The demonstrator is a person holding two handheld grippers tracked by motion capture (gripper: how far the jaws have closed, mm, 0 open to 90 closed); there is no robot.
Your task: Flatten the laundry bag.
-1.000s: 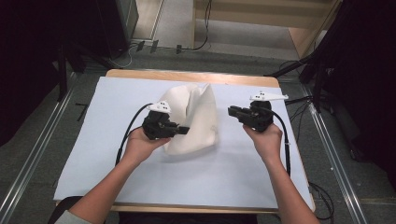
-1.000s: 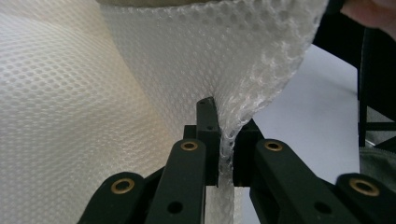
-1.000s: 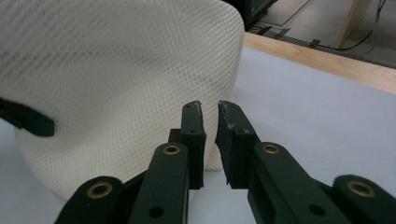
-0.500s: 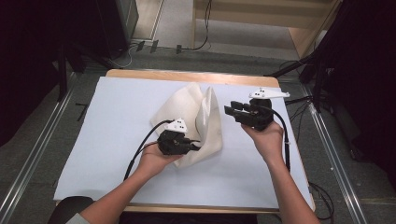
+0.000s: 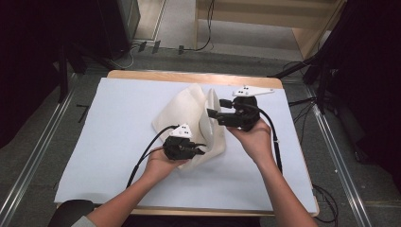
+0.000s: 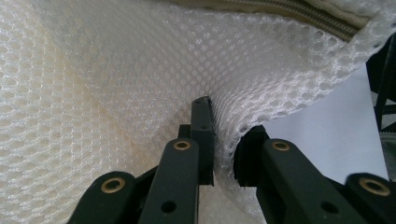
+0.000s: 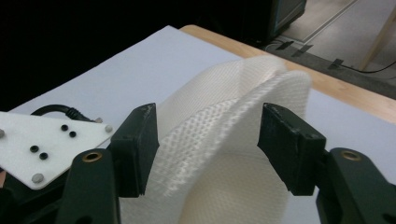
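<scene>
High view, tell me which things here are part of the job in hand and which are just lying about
In the job:
white mesh bag, its zip edge showing in the left gripper view
left gripper, pinching the mesh
right gripper, jaws just opened, mesh between them unpressed

Lying about:
pale blue sheet on the table
wooden table edge
floor cables

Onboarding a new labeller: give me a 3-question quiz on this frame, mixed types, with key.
1. True or false: the left gripper pinches a fold of the white mesh bag.
2. How do the right gripper's jaws stand? A) open, pads clear of the mesh B) shut on the zipper C) shut on the cable
3. What covers the wooden table under the bag?

Key: 1 true. 2 A; they have just been opening, with the bag's raised edge between them, untouched. 3 A white sheet.
</scene>
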